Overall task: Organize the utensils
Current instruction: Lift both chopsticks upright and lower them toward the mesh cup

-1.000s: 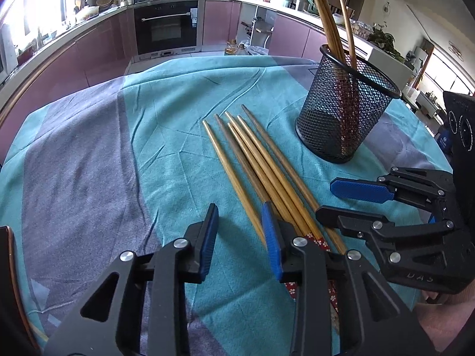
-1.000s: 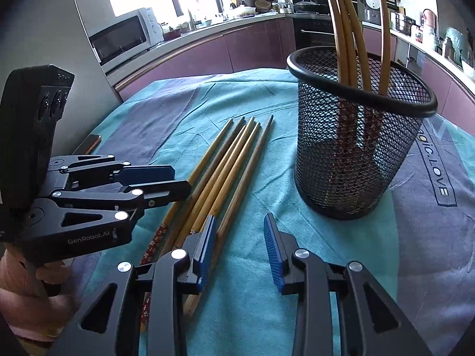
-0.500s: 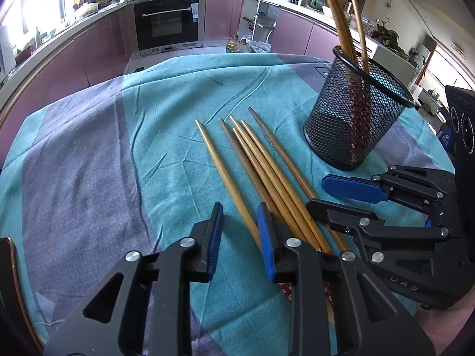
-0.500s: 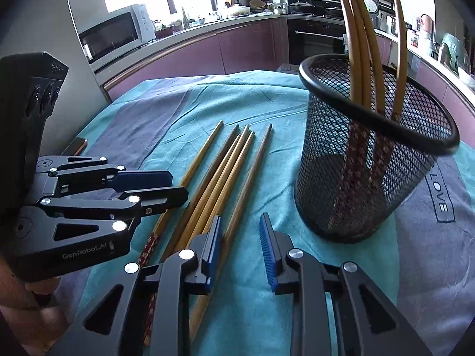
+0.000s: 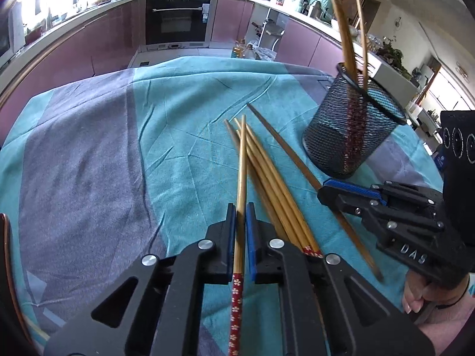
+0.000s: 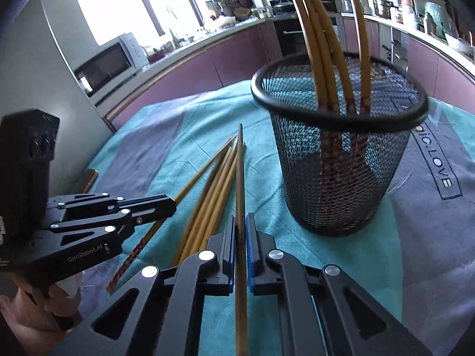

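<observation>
Lettering "GenRobot.AI" marks the left gripper body and "DAS" the right gripper; the teal-grey tablecloth reads "LOVE". Each gripper is clamped on one slender bamboo chopstick: left chopstick, right chopstick. Loose chopsticks fan between them. The black mesh holder, round-rimmed, stands near with several upright.

White letters "DAS" are showing on the black body of the right tongs at lower right of the left wrist view. "GenRobot.AI" is showing on the left tongs at lower left of the right wrist view. Partly legible lettering ending "ic. LOVE" is running along the tablecloth at right.
</observation>
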{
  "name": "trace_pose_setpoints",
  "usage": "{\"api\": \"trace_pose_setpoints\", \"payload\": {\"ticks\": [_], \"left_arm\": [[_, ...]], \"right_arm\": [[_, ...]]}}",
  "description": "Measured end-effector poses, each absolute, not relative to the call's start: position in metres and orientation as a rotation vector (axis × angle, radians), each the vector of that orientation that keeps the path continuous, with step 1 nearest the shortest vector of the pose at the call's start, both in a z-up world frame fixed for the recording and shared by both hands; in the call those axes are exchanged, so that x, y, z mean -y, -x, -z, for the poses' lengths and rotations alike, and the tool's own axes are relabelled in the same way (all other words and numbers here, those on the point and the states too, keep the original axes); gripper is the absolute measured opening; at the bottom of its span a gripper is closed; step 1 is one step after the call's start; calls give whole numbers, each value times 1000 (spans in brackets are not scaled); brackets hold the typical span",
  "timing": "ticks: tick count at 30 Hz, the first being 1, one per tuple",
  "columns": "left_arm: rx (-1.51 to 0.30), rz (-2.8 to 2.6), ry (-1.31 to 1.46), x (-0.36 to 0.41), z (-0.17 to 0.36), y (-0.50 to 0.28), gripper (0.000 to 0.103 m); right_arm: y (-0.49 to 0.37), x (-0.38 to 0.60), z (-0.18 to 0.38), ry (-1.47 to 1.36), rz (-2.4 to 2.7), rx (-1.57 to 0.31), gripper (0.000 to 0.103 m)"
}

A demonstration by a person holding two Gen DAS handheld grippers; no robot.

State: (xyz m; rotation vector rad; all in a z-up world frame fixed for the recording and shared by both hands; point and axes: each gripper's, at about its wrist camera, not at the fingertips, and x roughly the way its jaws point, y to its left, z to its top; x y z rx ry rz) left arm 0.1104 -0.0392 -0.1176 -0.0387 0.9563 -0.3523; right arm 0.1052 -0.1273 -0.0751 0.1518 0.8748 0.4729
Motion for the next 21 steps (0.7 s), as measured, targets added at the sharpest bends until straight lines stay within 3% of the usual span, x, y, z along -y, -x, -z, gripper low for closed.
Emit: {"api": "trace_pose_setpoints", "payload": {"ticks": [12, 21], "left_arm": [[-989, 395, -9, 51, 125, -97, 8], [-1008, 423, -21, 54, 128, -114, 17]], "right_arm": [[-105, 109, 84, -58, -534, -953, 8], [-115, 103, 87, -27, -530, -961, 9]]}}
